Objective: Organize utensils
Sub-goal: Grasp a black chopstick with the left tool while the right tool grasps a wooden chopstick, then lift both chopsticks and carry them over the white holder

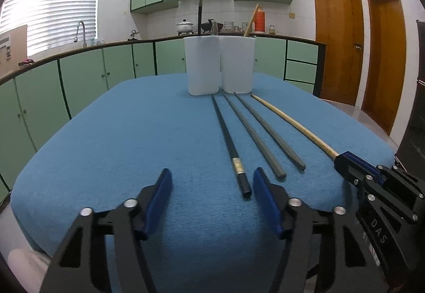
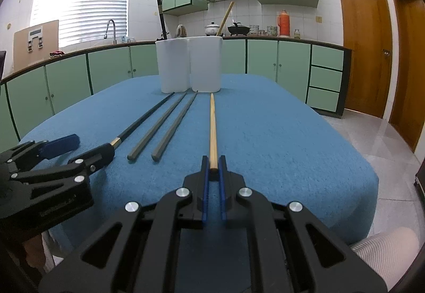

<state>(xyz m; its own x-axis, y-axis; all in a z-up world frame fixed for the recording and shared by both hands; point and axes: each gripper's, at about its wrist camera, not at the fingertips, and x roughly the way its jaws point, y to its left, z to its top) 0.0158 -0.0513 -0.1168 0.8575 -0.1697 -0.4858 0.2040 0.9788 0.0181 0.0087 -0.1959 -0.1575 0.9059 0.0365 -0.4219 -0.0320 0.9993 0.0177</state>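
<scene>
The left gripper hangs low over the near edge of the blue-clothed counter, its blue pads spread wide and holding nothing; the thick end of the black chopstick lies just inside its right pad, which suggests it is lined up to take that one next. To the right of it lie two grey chopsticks, side by side and apart, then the wooden chopstick, all four flat on the cloth with their thin tips fanned toward the white holder, likely so each can be taken by its thick end and tipped in. The right gripper is pinched on the near end of the wooden chopstick, which appears to rest on the cloth, not yet lifted. The two-compartment holder stands at the far end of the counter, a black stick upright in its left compartment and a wooden one in its right, so the sorting looks to go by kind.
</scene>
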